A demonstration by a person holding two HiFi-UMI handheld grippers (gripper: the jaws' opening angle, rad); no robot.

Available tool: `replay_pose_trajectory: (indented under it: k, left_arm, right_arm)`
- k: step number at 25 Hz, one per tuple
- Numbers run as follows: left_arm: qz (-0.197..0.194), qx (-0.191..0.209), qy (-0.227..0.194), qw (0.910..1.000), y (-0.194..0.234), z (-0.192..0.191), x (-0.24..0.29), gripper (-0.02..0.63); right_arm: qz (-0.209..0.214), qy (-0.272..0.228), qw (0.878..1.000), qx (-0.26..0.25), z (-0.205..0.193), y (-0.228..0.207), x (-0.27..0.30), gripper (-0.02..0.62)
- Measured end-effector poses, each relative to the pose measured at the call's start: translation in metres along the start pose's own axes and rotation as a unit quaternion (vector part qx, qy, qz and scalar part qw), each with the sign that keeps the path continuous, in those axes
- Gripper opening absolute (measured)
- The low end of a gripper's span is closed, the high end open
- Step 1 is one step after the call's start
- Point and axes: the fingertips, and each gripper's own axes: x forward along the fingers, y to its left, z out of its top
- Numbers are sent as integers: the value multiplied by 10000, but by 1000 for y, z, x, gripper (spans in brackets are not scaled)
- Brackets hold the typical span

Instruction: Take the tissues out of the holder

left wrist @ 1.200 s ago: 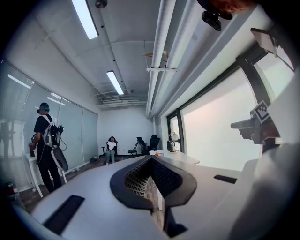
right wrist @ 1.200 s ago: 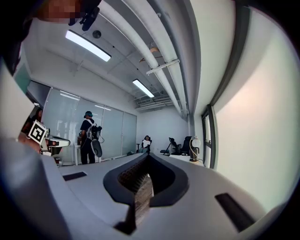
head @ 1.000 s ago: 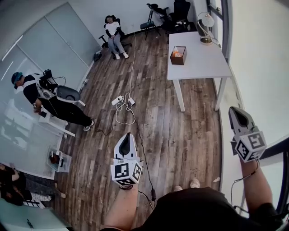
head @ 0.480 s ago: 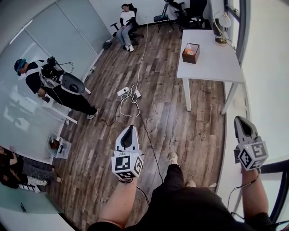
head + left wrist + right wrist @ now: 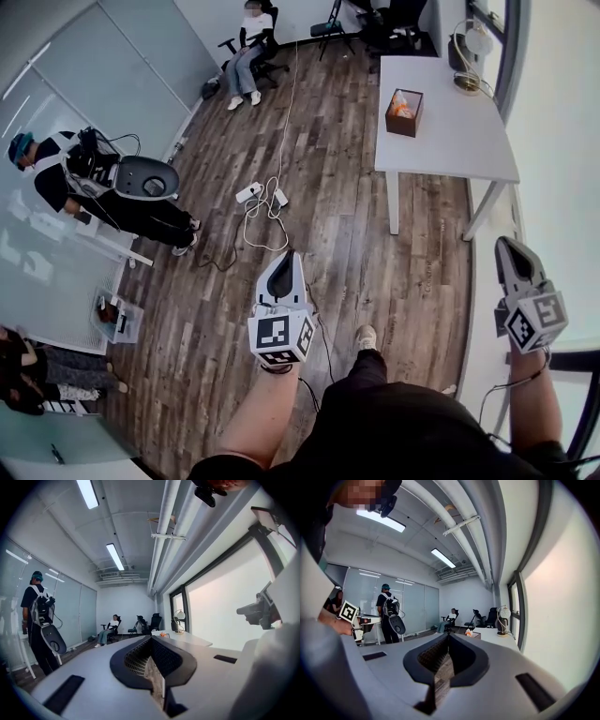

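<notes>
The tissue holder (image 5: 405,112) is a dark brown open box with orange-white tissue showing at its top. It stands on the white table (image 5: 469,141) far ahead, at the head view's upper right. It shows small and distant in the left gripper view (image 5: 163,634) and the right gripper view (image 5: 469,633). My left gripper (image 5: 287,255) hangs over the wooden floor, shut and empty. My right gripper (image 5: 507,244) is near the right wall, also shut with nothing in it. Both are well short of the table.
A desk lamp (image 5: 472,47) stands at the table's far end. A power strip with cables (image 5: 262,197) lies on the floor ahead. A person with backpack gear (image 5: 94,187) stands at the left by a glass wall. Another person sits in a chair (image 5: 246,56) at the back.
The view has moved forward across the floor, and the table sits nearer and more to the right. Both grippers have stayed shut and are carried along.
</notes>
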Motion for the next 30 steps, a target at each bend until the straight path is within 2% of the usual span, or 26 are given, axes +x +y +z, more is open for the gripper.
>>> replay_pose_trajectory:
  k: [11,13,17,24,30]
  left_arm:
    - [-415,-47,36,9991,84,7,137,5]
    - [-492,-46,64,9988,96,1,163,5]
    - [-624,-86,117,9979,116,-6,209,5]
    - [-789,170,30,9967,143,12,254,5]
    - [-601,113,-7,9981,173,12,285,5]
  right_arm:
    - [-436,199,9987,152,9,-7,147,6]
    - [-547,120,9981,251,14,-9,171,6]
    - [-813,-119,9966,105,25,-15,210,6]
    - [-951,-4,9953,158,34,-17,259,6]
    - [-826,4,9965,143,35,-26,313,6]
